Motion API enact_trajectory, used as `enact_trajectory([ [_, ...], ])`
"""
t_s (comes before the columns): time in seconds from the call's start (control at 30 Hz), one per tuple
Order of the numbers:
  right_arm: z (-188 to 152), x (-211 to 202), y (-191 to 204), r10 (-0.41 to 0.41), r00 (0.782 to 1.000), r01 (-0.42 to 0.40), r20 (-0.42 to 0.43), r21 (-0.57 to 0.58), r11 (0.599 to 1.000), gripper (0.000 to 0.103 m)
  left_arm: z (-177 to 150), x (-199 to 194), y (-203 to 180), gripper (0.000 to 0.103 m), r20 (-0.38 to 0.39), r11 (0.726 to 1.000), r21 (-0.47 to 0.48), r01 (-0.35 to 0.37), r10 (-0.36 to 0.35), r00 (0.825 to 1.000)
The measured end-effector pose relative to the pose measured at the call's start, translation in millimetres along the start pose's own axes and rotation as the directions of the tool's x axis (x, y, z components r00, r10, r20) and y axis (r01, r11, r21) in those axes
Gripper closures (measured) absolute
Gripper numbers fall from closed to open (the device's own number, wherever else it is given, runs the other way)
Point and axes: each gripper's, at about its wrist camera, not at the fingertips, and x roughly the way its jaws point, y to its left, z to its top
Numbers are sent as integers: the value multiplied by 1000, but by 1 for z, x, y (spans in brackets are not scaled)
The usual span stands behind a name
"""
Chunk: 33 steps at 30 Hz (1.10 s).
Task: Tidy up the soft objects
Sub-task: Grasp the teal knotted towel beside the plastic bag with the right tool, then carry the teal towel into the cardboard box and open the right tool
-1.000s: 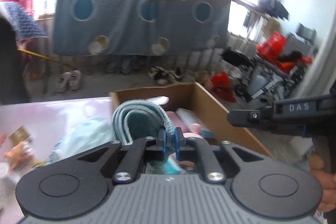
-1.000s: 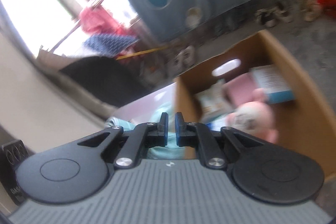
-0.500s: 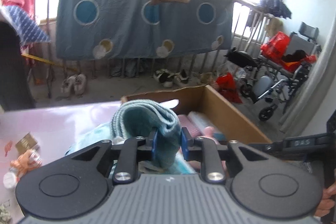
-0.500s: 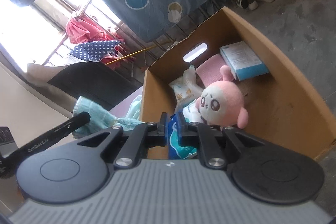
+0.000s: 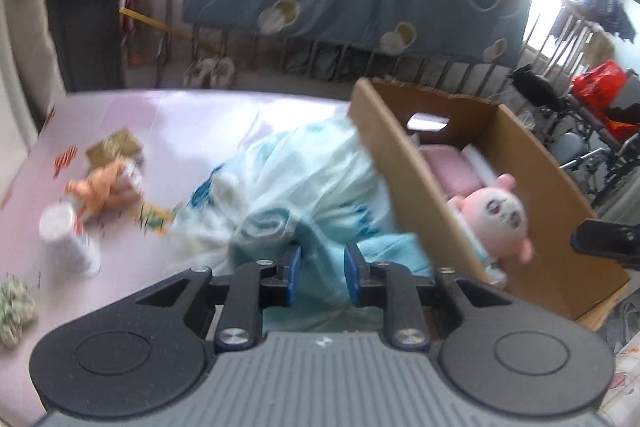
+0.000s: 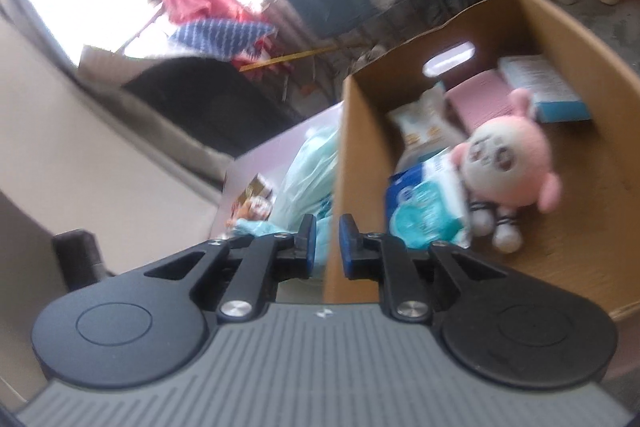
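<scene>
Both grippers, left [image 5: 319,269] and right [image 6: 325,244], slightly spread, empty; one pink plush [image 6: 505,163] in one box [image 6: 592,163]

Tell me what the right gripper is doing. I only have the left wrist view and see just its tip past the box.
Observer: The right gripper holds nothing. Its jaws have just been opening and stand slightly apart, the gap lined up with a corner edge of the cardboard box.
Operator: Check what lies beside the plush.
Observer: A blue and white soft pack lies in the box, touching the pink plush toy.
Operator: Report the far corner.
Observer: A flat carton with a light blue edge lies there, next to a pink folded item.
</scene>
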Motion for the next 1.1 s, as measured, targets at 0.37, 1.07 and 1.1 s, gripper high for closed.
enact_trajectory([
  [0.37, -11, 58, 80, -75, 979, -2, -189, -381, 925, 53, -30, -30, 18, 79, 52, 997, 63, 44, -47, 998],
  [1.07, -7, 232, 111, -217, 802, -209, -556, -603, 770, 57, -59, 18, 30, 73, -32, 978, -49, 204, -205, 978],
  [1.1, -7, 231, 109, -211, 805, -196, -555, -584, 788, 60, -58, 19, 32, 73, -34, 976, -63, 210, -212, 977],
])
